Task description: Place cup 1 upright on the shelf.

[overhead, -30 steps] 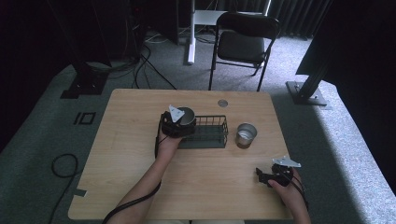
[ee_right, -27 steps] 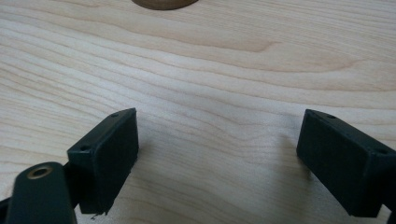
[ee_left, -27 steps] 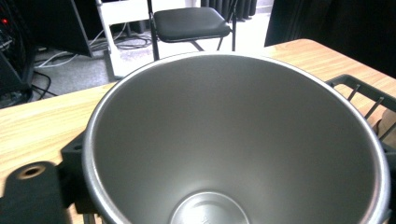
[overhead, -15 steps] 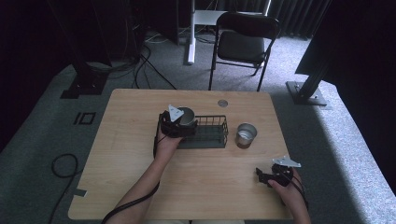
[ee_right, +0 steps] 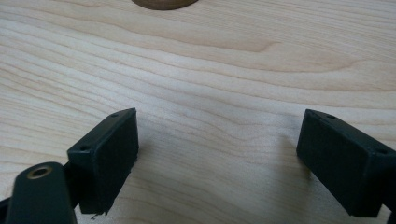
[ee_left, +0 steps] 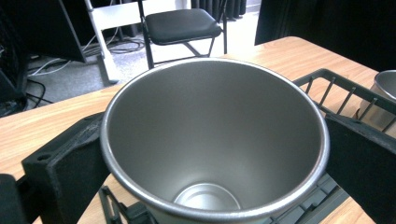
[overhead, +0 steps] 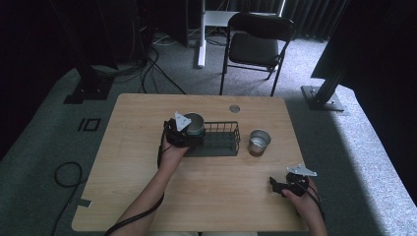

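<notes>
**Steel cup stands in the wire basket, jaws parted around it**

The room is dim, with dark curtains at the back, grey carpet underfoot and a black folding chair (overhead: 259, 45) standing beyond the far edge of a light wooden table (overhead: 147, 196). Cables trail over the floor to the left, and a small round grommet (overhead: 234, 108) sits in the tabletop near its far edge.

On the middle of the table lies a black wire basket (overhead: 221, 139), long side running left to right. At its left end stands a steel cup (overhead: 193, 124), upright, mouth open to the ceiling. The left gripper (overhead: 183, 132) sits right at that cup, the person's forearm reaching in from the near edge. From the left gripper view the cup (ee_left: 212, 140) stands between the two black jaws, one at each side of its rim; the jaws have just been opening, and a thin gap shows between each pad and the cup wall, so the cup looks let go and stands in the basket (ee_left: 336, 88).

A second steel cup (overhead: 258, 142) stands on the bare wood just right of the basket, apart from it.

The right gripper (overhead: 281, 187) rests low over the near right corner of the table, well apart from the basket. In the right gripper view its jaws stand wide apart with bare wood grain between them.
</notes>
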Tool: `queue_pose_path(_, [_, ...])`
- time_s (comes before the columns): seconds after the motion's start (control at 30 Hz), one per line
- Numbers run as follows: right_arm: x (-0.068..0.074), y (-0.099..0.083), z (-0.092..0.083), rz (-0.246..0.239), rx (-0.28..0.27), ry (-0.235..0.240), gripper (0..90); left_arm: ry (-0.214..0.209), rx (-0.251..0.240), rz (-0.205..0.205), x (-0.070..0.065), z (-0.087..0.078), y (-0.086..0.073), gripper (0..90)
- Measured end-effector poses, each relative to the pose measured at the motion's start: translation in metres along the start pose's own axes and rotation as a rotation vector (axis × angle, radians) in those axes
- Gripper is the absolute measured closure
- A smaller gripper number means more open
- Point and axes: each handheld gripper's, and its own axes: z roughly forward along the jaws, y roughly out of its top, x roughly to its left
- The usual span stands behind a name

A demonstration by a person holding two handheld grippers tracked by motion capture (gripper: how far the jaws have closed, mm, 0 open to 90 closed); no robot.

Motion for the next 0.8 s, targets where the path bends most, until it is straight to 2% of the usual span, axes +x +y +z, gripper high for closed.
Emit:
queue_pose_path(0.37, [0.000,0.000,0.000,0.000,0.000,0.000,12.6,-0.005,-0.009,0.009,0.004,-0.011,-0.004,0.3])
queue_pose_path(0.47, [0.000,0.000,0.000,0.000,0.000,0.000,12.6,-0.017,-0.011,0.004,0.006,-0.013,-0.004,0.3])
queue_pose_path(0.67, [0.000,0.000,0.000,0.000,-0.001,0.000,12.6,-0.027,-0.015,0.019,0.012,-0.024,-0.009,0.3])
queue_pose_path(0.8, [0.000,0.000,0.000,-0.001,0.000,0.000,12.5,-0.058,-0.015,0.019,0.016,-0.029,-0.012,0.3])
